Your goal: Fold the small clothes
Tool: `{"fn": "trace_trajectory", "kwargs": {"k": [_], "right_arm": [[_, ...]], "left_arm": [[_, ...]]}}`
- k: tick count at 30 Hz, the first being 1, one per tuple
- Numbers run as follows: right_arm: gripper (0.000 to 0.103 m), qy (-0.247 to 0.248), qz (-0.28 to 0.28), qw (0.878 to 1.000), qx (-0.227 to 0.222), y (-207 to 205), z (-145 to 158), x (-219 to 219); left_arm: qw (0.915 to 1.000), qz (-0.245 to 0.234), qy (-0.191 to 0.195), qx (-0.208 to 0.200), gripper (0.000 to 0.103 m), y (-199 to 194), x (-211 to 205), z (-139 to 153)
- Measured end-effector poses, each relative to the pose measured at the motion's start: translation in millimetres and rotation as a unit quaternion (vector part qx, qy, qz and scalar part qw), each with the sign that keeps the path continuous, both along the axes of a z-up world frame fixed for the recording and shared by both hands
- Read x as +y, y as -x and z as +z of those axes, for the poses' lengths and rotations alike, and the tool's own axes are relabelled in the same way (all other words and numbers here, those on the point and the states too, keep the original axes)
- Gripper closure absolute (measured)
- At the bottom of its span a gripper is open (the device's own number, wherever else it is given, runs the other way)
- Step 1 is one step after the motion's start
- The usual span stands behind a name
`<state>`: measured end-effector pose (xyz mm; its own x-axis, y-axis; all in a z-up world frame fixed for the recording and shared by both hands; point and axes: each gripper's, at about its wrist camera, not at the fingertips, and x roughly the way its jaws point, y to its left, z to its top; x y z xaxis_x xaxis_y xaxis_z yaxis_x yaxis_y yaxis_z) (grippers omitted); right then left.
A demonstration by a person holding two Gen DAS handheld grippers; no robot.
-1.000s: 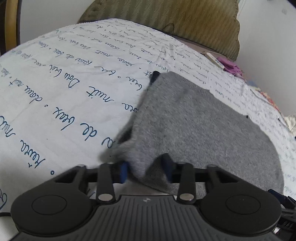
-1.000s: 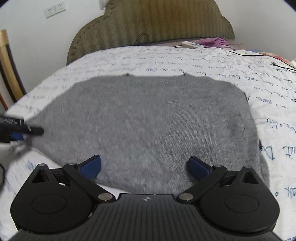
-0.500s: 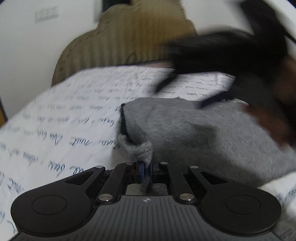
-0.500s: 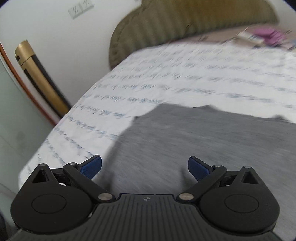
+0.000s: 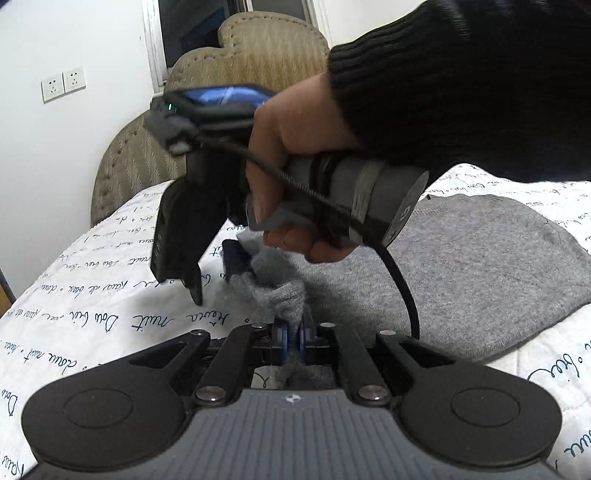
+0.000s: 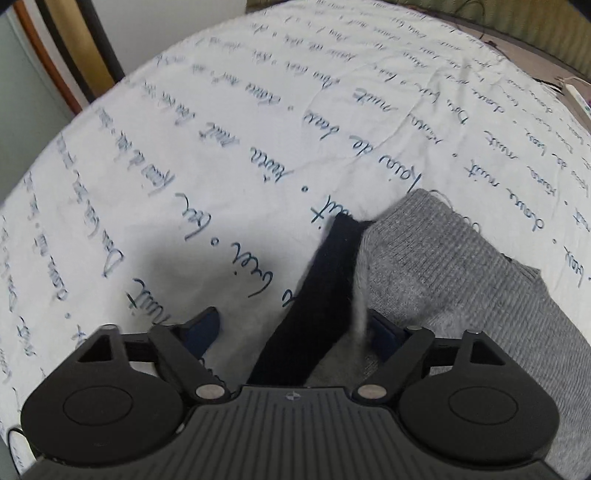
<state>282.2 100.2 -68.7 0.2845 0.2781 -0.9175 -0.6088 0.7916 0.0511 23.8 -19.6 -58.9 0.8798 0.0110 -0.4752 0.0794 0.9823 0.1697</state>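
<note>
Two grippers work over one grey sweater spread on a bed. Nearest in the left wrist view, the left gripper has its blue pads pressed together on a bunched corner of the grey knit, which rises in a tuft just beyond the fingertips. Directly past that tuft, the right gripper points steeply down at the same raised edge, gripped by a hand in a black sleeve; this hand, its cable and the sleeve block much of the far bed. In the right wrist view the right gripper has been closing, yet its jaws stand well apart; a dark inner strip and the sweater's ribbed edge lie between them, the knit touching the right pad, not clamped. Around the garment lies a white bedsheet printed with blue handwriting. Farther off stand an olive padded headboard, a white wall with a socket plate, and a dark window.
</note>
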Motion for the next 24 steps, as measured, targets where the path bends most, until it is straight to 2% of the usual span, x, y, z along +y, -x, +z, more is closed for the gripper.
{"fn": "trace_trajectory", "kwargs": {"k": [3, 4, 5, 7, 8, 11, 16, 19, 24], "right_arm": [[0.039, 0.003, 0.010, 1.000, -0.008, -1.1, 0.4, -2.6], [0.050, -0.001, 0.009, 1.000, -0.007, -2.5, 1.9, -6.5], [0.071, -0.005, 0.005, 1.000, -0.008, -4.3, 3.9, -12.0], [0.086, -0.029, -0.014, 0.999, 0.002, -12.4, 8.8, -27.8], [0.089, -0.052, -0.024, 0.998, 0.013, -16.6, 12.1, -38.2], [0.090, -0.114, -0.049, 0.992, 0.022, -20.8, 21.4, -71.8], [0.090, -0.204, -0.084, 0.975, 0.012, -14.8, 43.4, -141.2], [0.090, -0.248, -0.107, 0.963, -0.003, -6.9, 59.5, -193.9], [0.090, -0.285, -0.152, 0.946, -0.027, 15.4, 74.4, -296.5]], "left_arm": [[1.0000, -0.002, -0.001, -0.004, 0.098, 0.3, 0.2, 0.7], [1.0000, -0.002, -0.001, -0.005, 0.098, 0.9, -0.2, 1.1], [1.0000, -0.002, -0.002, -0.005, 0.098, 0.6, -1.2, 1.6], [1.0000, -0.003, -0.003, -0.008, 0.098, 1.4, -1.6, 3.5], [1.0000, -0.004, -0.003, -0.008, 0.098, 1.6, -3.0, 5.1], [0.9999, -0.010, 0.001, -0.007, 0.098, 3.2, -9.3, 11.7], [0.9987, -0.044, -0.003, -0.026, 0.098, 8.3, -36.1, 28.6], [0.9958, -0.081, -0.008, -0.043, 0.097, 11.4, -64.2, 40.9], [0.9860, -0.158, -0.011, -0.052, 0.097, 15.7, -125.5, 50.3]]}}
